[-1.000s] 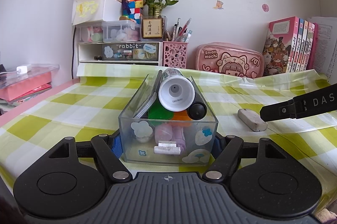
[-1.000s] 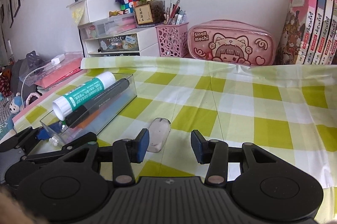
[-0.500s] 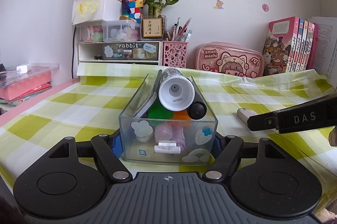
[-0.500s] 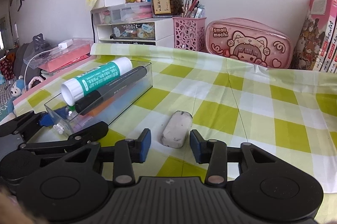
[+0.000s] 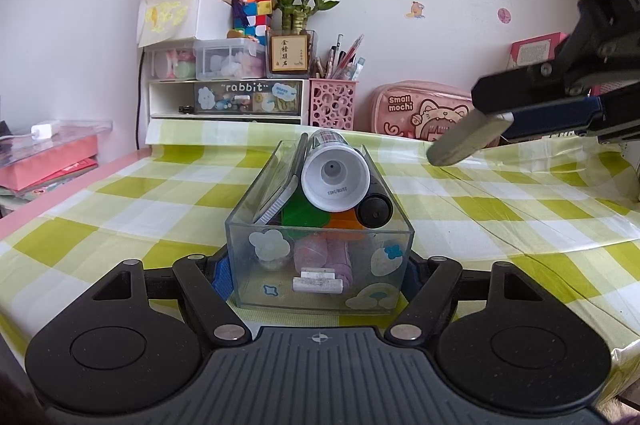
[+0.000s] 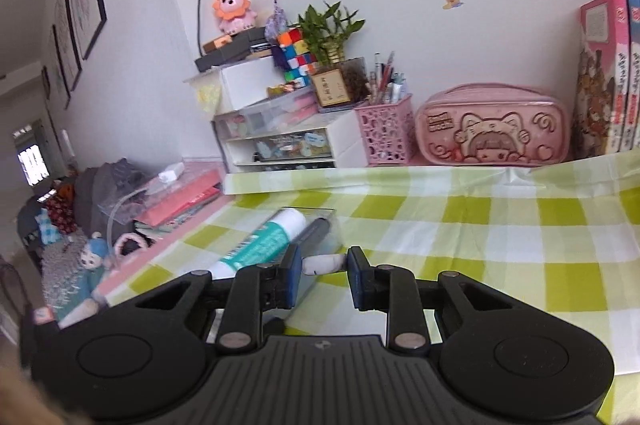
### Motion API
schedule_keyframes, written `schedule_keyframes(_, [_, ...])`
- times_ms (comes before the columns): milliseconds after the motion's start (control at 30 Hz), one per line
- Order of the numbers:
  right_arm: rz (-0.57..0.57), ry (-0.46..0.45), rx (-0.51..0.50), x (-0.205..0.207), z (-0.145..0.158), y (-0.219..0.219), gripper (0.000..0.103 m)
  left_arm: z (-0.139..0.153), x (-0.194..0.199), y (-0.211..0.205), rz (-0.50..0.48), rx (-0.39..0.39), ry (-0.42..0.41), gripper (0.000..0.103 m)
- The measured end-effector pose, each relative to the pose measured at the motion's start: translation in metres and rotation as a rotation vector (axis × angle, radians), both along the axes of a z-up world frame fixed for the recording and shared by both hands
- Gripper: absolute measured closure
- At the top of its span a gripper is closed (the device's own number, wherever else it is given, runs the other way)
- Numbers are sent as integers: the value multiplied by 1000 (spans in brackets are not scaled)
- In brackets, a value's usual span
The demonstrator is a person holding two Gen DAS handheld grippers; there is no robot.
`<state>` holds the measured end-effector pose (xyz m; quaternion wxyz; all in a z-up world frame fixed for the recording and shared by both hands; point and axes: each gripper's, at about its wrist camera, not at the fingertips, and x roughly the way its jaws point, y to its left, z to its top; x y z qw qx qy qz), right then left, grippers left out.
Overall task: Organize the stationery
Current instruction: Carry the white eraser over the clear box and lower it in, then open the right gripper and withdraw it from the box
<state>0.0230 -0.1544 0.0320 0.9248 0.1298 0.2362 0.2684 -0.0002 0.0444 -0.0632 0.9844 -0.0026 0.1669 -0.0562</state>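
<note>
- The right gripper (image 6: 323, 279) pinches the eraser (image 6: 322, 264) between its blue pads, in the air above the checked tablecloth (image 6: 500, 225).
- The left gripper (image 5: 319, 275) clamps the near end of the clear box (image 5: 320, 265) on the cloth.
- The box holds a glue stick (image 5: 335, 179), a black marker (image 5: 374, 211) and smaller bits.
- The eraser (image 5: 466, 141) hangs tilted, right of the box.

Soft, even daylight fills both views. Fisheye bending curves the edges, with dark vignetted corners. The right wrist view is slightly motion-blurred; the left wrist view is sharper.
</note>
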Motion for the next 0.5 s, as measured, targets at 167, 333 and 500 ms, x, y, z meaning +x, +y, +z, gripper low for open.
schedule_keyframes(167, [135, 144, 93, 4, 11, 13, 76, 1, -1, 0, 1, 0, 2, 30])
schedule_keyframes(333, [187, 235, 136, 15, 7, 30, 76, 1, -1, 0, 0, 0, 1, 30])
schedule_keyframes(500, [192, 323, 163, 22, -2, 33, 76, 1, -1, 0, 0, 1, 1, 30])
